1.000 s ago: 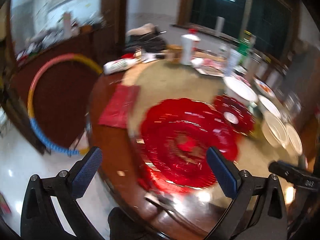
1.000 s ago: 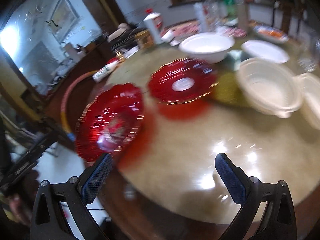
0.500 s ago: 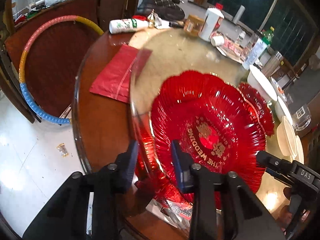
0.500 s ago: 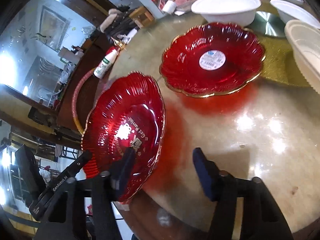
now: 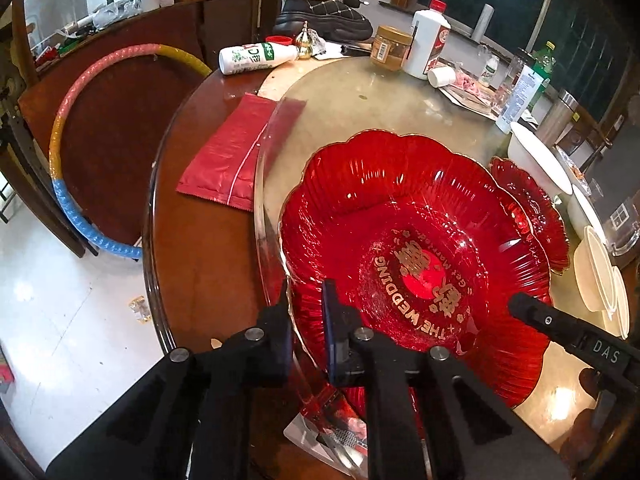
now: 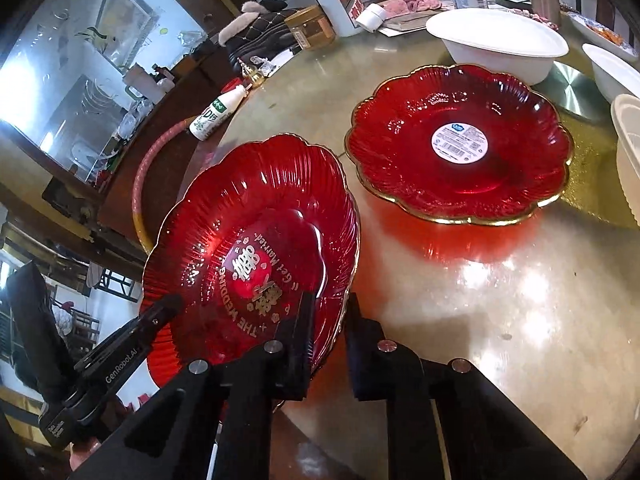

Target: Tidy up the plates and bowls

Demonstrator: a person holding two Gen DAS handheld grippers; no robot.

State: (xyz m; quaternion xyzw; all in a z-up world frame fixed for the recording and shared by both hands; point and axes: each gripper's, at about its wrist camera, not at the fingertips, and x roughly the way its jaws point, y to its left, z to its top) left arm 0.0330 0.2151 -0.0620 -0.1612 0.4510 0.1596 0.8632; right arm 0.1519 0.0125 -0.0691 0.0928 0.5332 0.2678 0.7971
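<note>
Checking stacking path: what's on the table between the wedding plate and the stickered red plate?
Nothing: in the right wrist view, only bare glossy tabletop separates the wedding plate from the stickered red plate.

Both wrist views angled down, close over table edge; share red plate (image 5: 416, 240) (image 6: 256, 240) from opposite sides.

Two red scalloped plates and white bowls on the round table

The wedding plate (image 6: 256, 240), translucent red with a gold-edged, ribbed, flower-shaped rim and gold lettering at its centre, sat tilted at the near edge of the glass turntable (image 6: 500, 320), its rim pinched on two opposite sides. Just beyond it, apart, the second red plate (image 6: 460, 144) lay flat with a white barcode sticker in its middle. A large white bowl (image 6: 500, 40) stood upright behind that plate, and more white bowls (image 6: 624, 140) sat to the right, partly out of frame.
</note>
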